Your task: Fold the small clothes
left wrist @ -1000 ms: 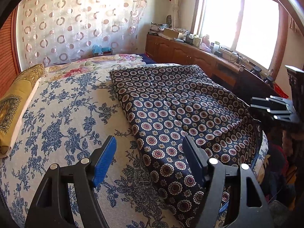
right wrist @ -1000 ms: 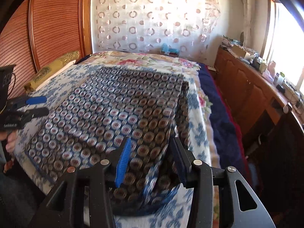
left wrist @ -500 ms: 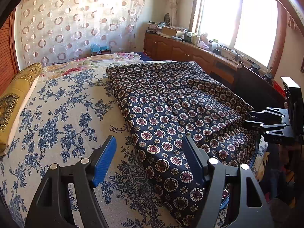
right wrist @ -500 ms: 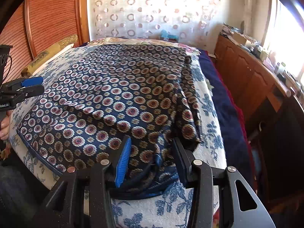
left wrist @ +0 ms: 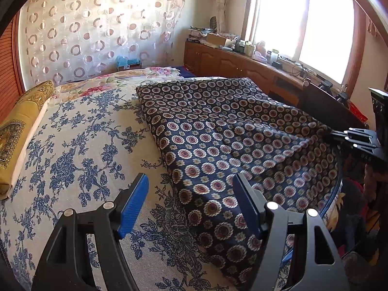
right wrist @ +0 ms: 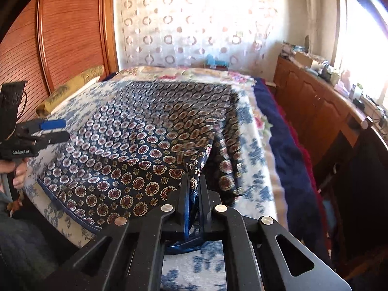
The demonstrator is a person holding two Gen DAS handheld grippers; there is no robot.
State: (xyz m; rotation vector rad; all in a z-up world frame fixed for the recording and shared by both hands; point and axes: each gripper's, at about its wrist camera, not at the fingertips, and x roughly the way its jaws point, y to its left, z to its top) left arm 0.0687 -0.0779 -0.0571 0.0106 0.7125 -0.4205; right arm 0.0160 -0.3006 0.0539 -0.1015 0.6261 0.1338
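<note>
A dark blue cloth (left wrist: pixel 218 131) w/ round flower print is spread over the right half of the bed (left wrist: pixel 72 145), on a blue-and-white floral bedspread. Its near right corner is pinched betw. the pads of the right hand-held gripper (right wrist: pixel 194 189), jaws nearly closed on the fabric; the corner is lifted a bit, so a ridge is raised across the cloth towards the middle. In the left wrist view the same gripper (left wrist: pixel 349 137) is seen at the cloth's right edge. The left hand-held gripper (left wrist: pixel 191 203) is held wide, nothing betw. its blue pads (left wrist: pixel 133 206); it hangs above the cloth's near left edge and the bedspread, not touching. A hand (right wrist: pixel 18 172) is seen on its handle. A yellow pillow (left wrist: pixel 17 131) is laid along the bed's left side. A wooden cabinet (left wrist: pixel 242 65) under the window is cluttered w/ small items.
</note>
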